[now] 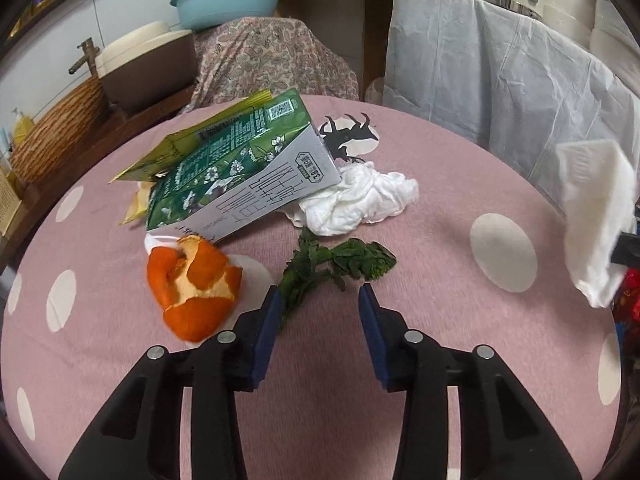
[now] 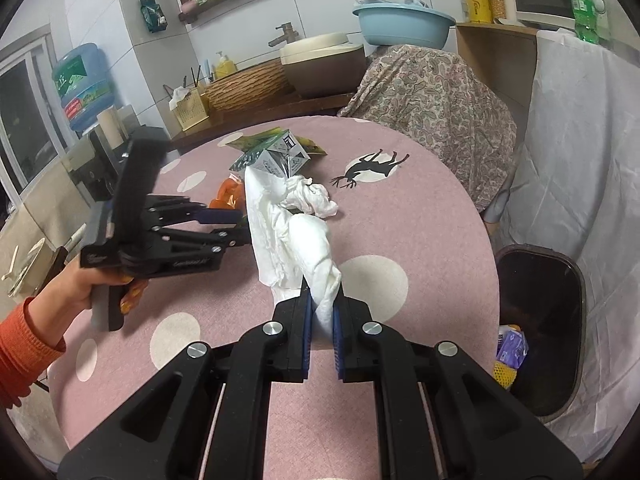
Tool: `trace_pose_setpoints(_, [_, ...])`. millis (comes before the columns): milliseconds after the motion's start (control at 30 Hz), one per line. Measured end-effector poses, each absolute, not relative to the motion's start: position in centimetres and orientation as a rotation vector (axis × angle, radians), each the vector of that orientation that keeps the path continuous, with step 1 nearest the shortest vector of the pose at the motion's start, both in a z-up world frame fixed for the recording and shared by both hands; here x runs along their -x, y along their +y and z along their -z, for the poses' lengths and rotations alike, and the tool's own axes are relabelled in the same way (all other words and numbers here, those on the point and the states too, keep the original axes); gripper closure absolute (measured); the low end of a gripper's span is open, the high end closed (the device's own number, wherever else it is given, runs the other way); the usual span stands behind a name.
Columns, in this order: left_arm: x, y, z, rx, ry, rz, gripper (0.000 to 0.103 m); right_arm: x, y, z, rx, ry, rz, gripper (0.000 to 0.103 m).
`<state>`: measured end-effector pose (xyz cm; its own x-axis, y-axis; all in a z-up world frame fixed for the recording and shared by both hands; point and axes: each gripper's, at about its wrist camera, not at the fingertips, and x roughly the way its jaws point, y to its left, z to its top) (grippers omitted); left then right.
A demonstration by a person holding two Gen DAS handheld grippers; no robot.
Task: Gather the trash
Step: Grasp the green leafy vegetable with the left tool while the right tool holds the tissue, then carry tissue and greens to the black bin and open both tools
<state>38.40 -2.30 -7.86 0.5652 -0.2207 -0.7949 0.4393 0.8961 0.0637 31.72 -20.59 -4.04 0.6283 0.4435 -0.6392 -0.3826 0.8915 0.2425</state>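
The right tool (image 2: pixel 322 314) grips a tissue (image 2: pixel 296 240) above the desk (image 2: pixel 420 216). The left tool (image 1: pixel 318 300) hangs open by the greens (image 1: pixel 340 264). The bin (image 2: pixel 540 320) holds wrappers (image 2: pixel 510 350).

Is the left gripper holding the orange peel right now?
No, the left gripper is open above the pink tablecloth, and the orange peel lies beside it.

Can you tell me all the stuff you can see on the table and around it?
green carton: one, green and grey, lying at the table's far side
yellow packet: one, behind the carton
orange peel: one, orange, near left of the carton
wilted greens: one bunch, dark green, middle
crumpled tissue: one, white, beside the carton
held tissue: one, white, hanging from the right gripper
table: one, pink cloth with white dots
trash bin: one, dark, right of the table
blue basin: one, behind the table
left gripper: open, above the greens
right gripper: shut on the tissue
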Motion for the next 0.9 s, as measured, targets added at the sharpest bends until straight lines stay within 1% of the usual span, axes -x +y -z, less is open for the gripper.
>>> trace_pose_setpoints(133, [-39.6, -2.3, 8.2, -0.298, 0.898, 0.405, 0.064, -31.3, -20.9, 3.9, -0.098, 0.753, -0.477, 0.094])
trace_pose_setpoints(200, [-40.1, -2.2, 8.1, -0.308, 0.899, 0.407, 0.067, -31.2, -20.9, 3.9, -0.099, 0.750, -0.476, 0.093])
trace_pose_setpoints(333, [-40.4, -2.2, 8.2, -0.300, 0.896, 0.420, 0.069, -30.9, -21.1, 4.0, -0.111, 0.749, -0.477, 0.093])
trace_pose_setpoints(500, [-40.2, -2.8, 8.3, -0.296, 0.886, 0.428, 0.088, -30.7, -21.1, 4.1, -0.125, 0.750, -0.482, 0.094])
trace_pose_setpoints(567, [-39.7, -3.1, 8.4, -0.310, 0.875, 0.423, 0.092, -30.7, -21.2, 4.2, -0.134, 0.751, -0.481, 0.094])
trace_pose_setpoints(700, [-38.6, -3.0, 8.3, -0.272, 0.882, 0.428, 0.094, -30.3, -21.5, 4.1, -0.153, 0.744, -0.485, 0.093])
trace_pose_setpoints(900, [-34.7, -3.2, 7.6, -0.206, 0.856, 0.451, 0.094, -29.3, -22.1, 4.6, -0.186, 0.739, -0.492, 0.094])
